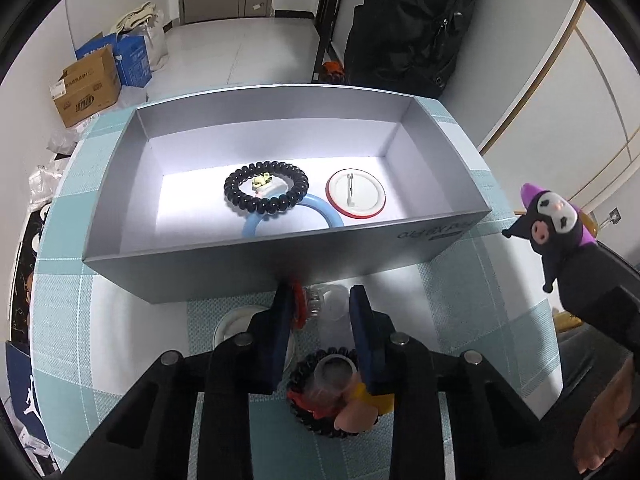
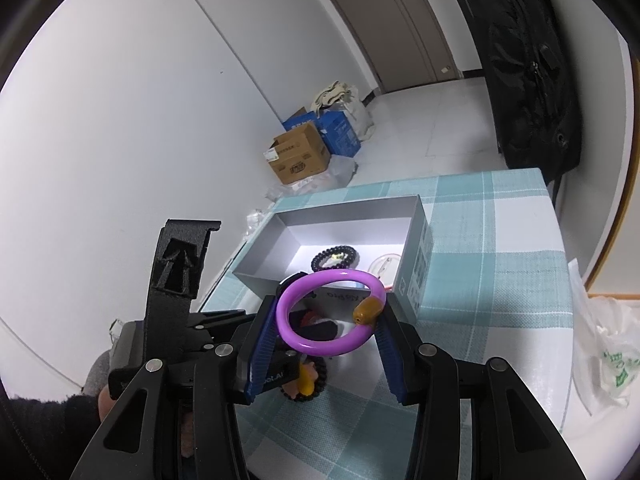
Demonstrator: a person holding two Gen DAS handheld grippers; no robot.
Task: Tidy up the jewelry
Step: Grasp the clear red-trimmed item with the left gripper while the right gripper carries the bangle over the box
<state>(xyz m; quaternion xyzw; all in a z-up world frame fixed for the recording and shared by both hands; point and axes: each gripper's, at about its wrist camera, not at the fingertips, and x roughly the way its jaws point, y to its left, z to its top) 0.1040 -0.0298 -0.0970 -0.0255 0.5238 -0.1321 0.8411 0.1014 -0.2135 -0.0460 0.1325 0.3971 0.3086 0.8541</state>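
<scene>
A grey open box (image 1: 224, 276) stands on the checked tablecloth; it also shows in the right wrist view (image 2: 416, 272). In it lie a black bead bracelet (image 1: 266, 192), a blue ring (image 1: 256, 226) and a round badge (image 1: 356, 196). My left gripper (image 1: 320, 308) is open, low over loose pieces in front of the box: a clear ring (image 1: 332, 304), a red piece (image 1: 298, 304) and a black coil bracelet (image 1: 320, 400). My right gripper (image 2: 330, 320) is shut on a purple bracelet (image 2: 320, 344) with an orange bead and a Kuromi figure (image 1: 556, 220), held above the table near the box's front.
A teal checked cloth (image 2: 500, 280) covers the table. A white plastic bag (image 2: 608, 360) lies at the right edge. Cardboard and blue boxes (image 1: 88, 84) stand on the floor behind. A black bag (image 1: 408, 20) hangs behind the table.
</scene>
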